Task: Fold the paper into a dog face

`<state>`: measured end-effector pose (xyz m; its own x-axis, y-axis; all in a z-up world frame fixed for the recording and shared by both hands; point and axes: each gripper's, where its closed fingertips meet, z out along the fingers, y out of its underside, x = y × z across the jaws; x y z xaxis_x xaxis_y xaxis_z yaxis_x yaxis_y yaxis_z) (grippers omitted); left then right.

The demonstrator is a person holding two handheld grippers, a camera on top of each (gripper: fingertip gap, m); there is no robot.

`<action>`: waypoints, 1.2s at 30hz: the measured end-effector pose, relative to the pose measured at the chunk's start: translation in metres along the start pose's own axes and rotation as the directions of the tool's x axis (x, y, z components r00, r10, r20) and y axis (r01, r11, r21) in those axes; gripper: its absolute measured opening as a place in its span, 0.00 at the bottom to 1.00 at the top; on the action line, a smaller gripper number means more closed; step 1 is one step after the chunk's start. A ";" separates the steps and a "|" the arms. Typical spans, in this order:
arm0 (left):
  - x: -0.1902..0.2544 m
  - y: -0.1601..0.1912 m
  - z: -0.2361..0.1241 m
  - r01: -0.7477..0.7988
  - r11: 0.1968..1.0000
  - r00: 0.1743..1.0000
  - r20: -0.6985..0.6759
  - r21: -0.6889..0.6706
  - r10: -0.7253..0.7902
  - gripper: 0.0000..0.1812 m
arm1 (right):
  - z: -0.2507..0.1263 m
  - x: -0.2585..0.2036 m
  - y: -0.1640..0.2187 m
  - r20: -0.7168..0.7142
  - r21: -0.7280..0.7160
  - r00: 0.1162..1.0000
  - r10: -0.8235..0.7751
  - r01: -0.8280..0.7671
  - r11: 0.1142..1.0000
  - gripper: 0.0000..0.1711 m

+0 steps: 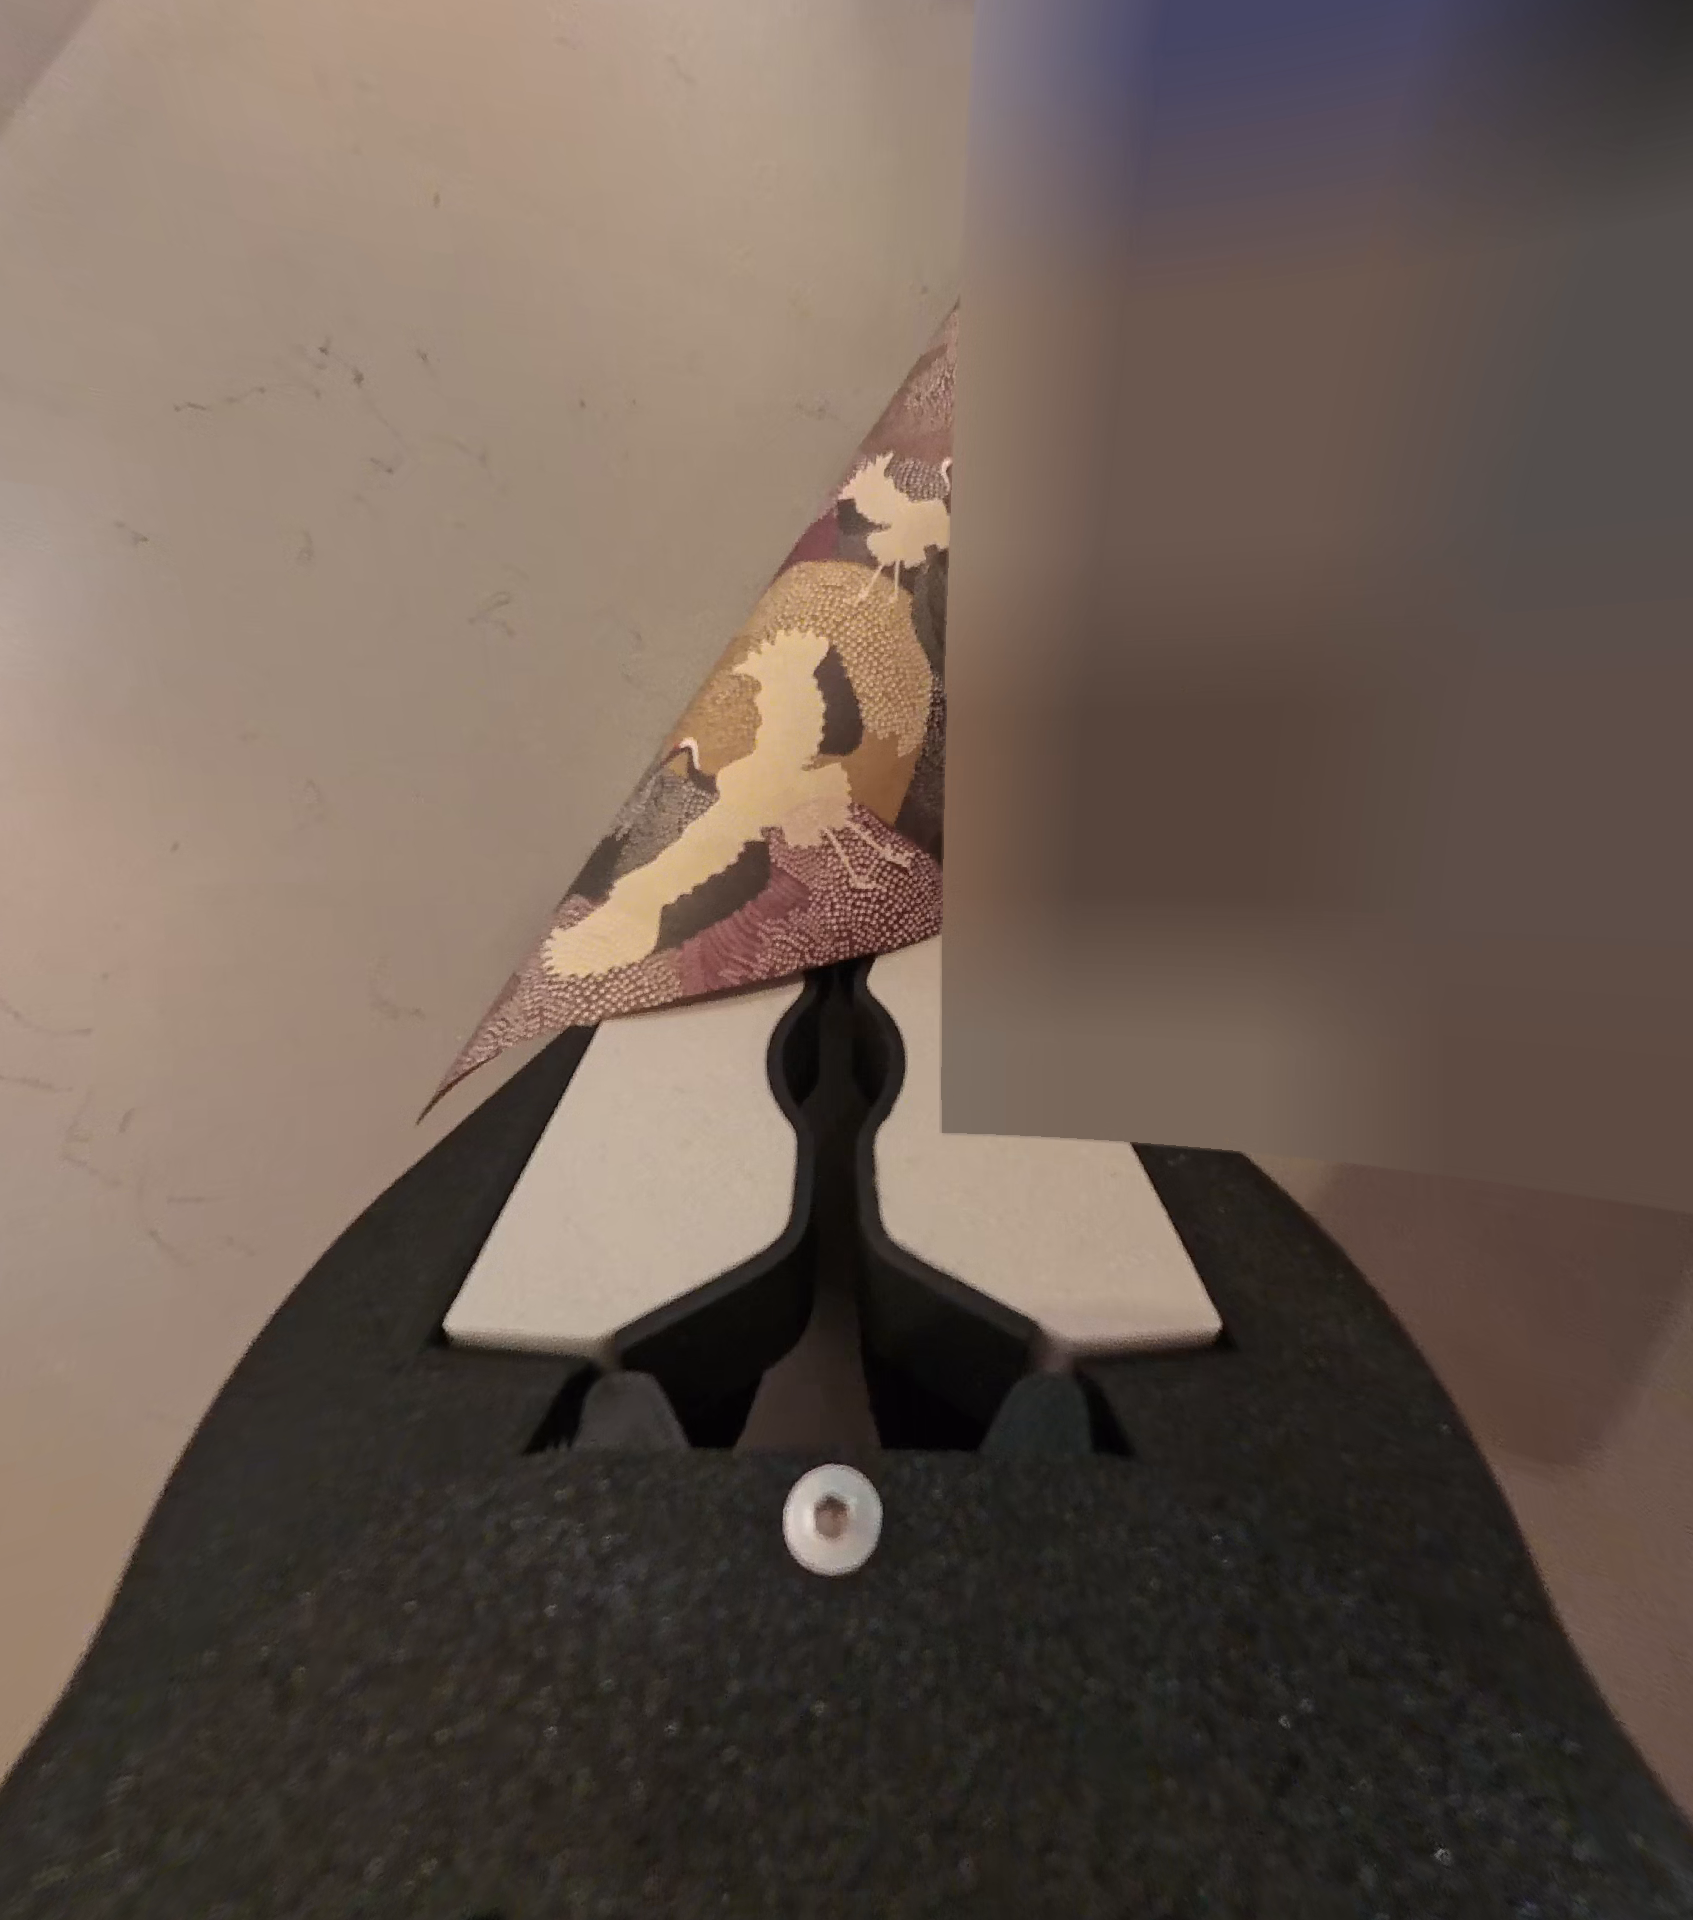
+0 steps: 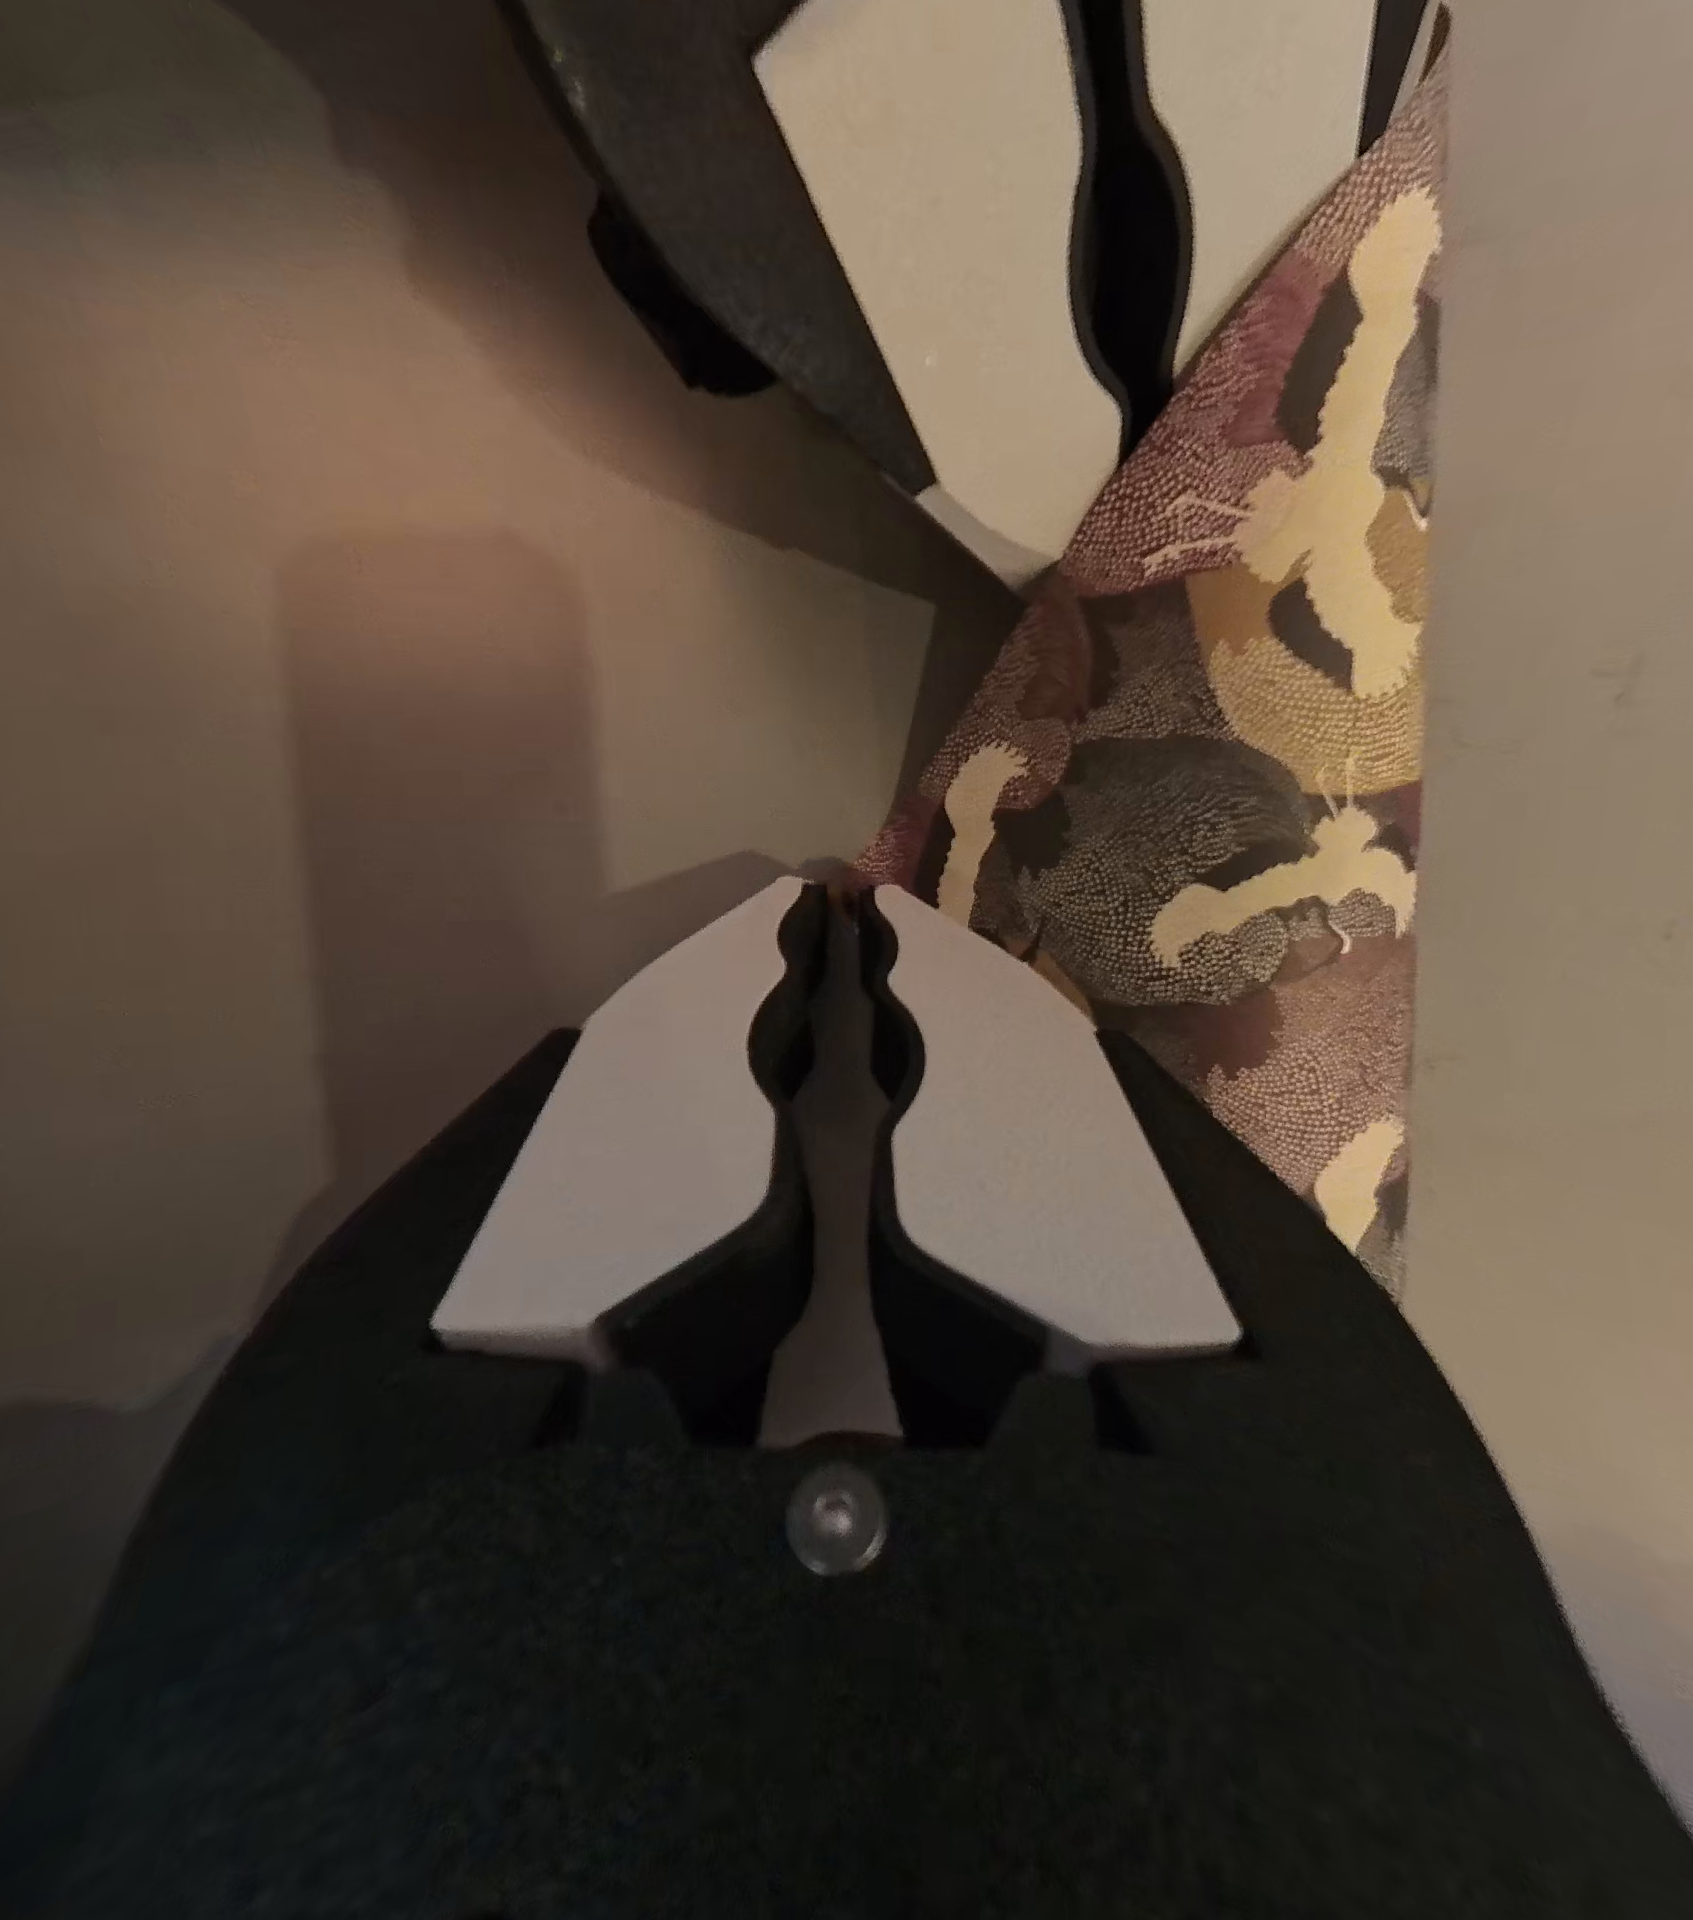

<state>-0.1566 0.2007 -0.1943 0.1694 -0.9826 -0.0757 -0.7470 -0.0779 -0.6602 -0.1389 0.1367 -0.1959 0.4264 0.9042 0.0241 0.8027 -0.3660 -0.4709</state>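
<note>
The left gripper (image 1: pixel 837 977), black with pale finger faces, has its jaws closed together on the lower edge of the paper (image 1: pixel 780 790). The sheet, printed with cream cranes on purple, gold and grey dotted ground, rises from the fingertips and curls upward and to their right. Its pointed corner hangs to the left of the fingers. Behind lies a scuffed beige table (image 1: pixel 302 623).

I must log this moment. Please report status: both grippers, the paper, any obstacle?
Left gripper shut on paper edge. Right gripper shut on another corner. Paper lifted off table, patterned side showing. No obstacle in view.
</note>
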 end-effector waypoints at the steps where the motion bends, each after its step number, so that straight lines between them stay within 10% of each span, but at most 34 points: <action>1: 0.000 0.000 0.000 0.000 1.000 1.000 0.000 0.000 0.000 0.00 | 0.000 0.000 0.000 0.001 0.000 1.000 -0.001 0.001 1.000 0.03; 36: 0.000 0.000 0.000 0.002 1.000 1.000 -0.003 -0.001 -0.002 0.00 | -0.001 -0.004 0.001 -0.004 -0.015 1.000 -0.026 0.026 1.000 0.08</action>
<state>-0.1564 0.2003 -0.1940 0.1689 -0.9830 -0.0718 -0.7470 -0.0801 -0.6599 -0.1394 0.1323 -0.1956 0.4072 0.9125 0.0402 0.8198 -0.3457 -0.4565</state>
